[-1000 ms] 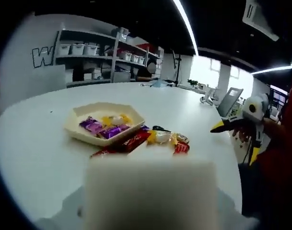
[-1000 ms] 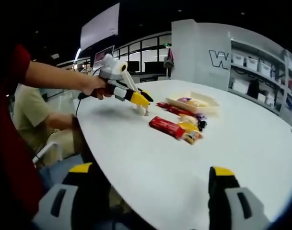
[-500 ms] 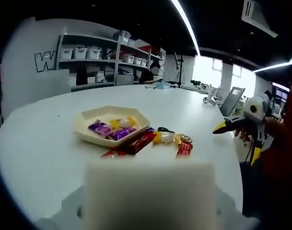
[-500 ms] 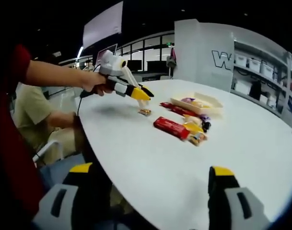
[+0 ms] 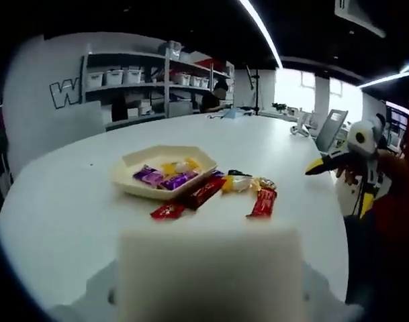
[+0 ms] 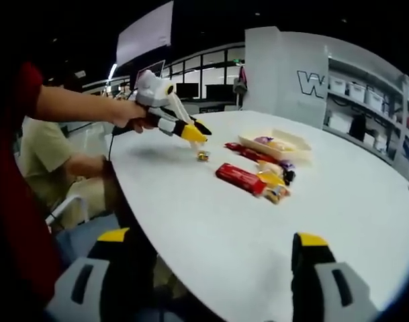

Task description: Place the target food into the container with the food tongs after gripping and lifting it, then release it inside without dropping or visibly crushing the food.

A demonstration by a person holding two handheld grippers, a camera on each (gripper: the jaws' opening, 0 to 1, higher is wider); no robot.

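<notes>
white and smooth, the round table (image 5: 70, 201) ran back to metal shelves (image 5: 137, 80) of pale bins against a grey wall. from the left gripper view, a shallow cream tray (image 5: 133, 186) showed its six-sided outline and a raised rim, with glossy purple sweets (image 5: 165, 180) and yellow ones inside. just beside its near edge lay a long red wrapper (image 5: 203, 192), a shorter red wrapper (image 5: 262, 201) and a crinkled yellow sweet (image 5: 236, 184). a pale, blurred block (image 5: 211, 275) with soft square corners stood close to the lens. off to the right a hand (image 5: 355, 171) held the right gripper (image 5: 320, 165), its tip yellow and black.

from the right gripper view, that gripper's two grey, yellow-tipped jaws stood wide apart over the table's near edge, with nothing between them. across the table the left gripper (image 6: 196, 131) pointed down at a slant. a small gold-wrapped sweet (image 6: 203, 155) lay on the table just under its tips, well apart from the tray; contact could not be told. whether the left jaws were closed, and whether the food tongs were squeezed or slack, could not be told. a flat red bar (image 6: 239, 178) lay between the sweet and the tray.
</notes>
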